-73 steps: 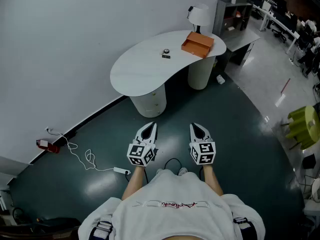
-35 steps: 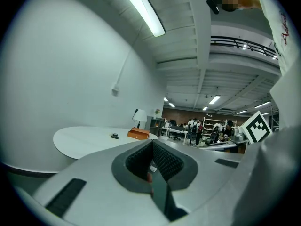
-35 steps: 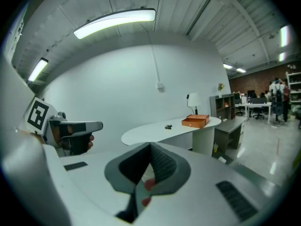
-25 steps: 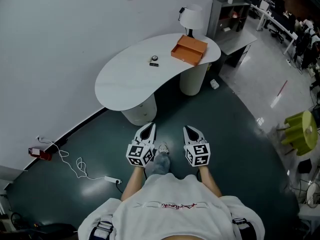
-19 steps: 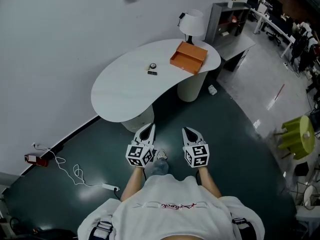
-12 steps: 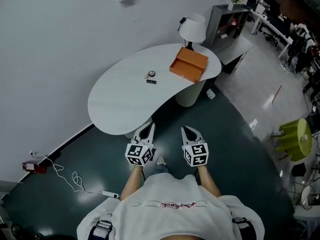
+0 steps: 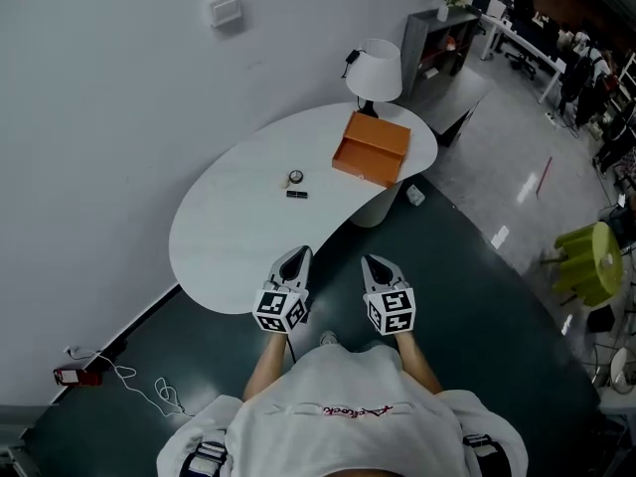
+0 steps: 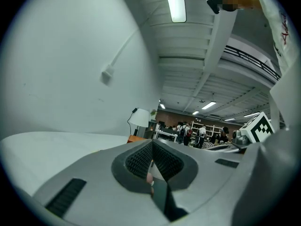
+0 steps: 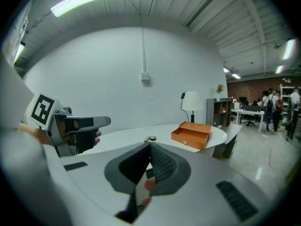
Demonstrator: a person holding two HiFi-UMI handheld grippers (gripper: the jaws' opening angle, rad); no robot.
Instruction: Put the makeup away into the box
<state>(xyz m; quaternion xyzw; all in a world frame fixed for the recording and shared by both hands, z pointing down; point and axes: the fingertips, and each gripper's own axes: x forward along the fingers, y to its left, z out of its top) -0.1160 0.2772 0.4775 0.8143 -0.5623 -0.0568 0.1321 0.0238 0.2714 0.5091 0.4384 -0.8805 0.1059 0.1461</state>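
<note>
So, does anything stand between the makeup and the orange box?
Nothing visible does. Only bare white table lies between the round makeup item, the small black piece beside it, and the orange box.

A white kidney-shaped table (image 7: 229, 237) stands on a dark green floor (image 7: 467, 306). An open, shallow orange rectangular box (image 7: 372, 149) sits near its far end. Left of the box, well apart from it, lie a small round disc (image 7: 295, 177) and, just beside that, a small dark bar (image 7: 296, 194).
</note>
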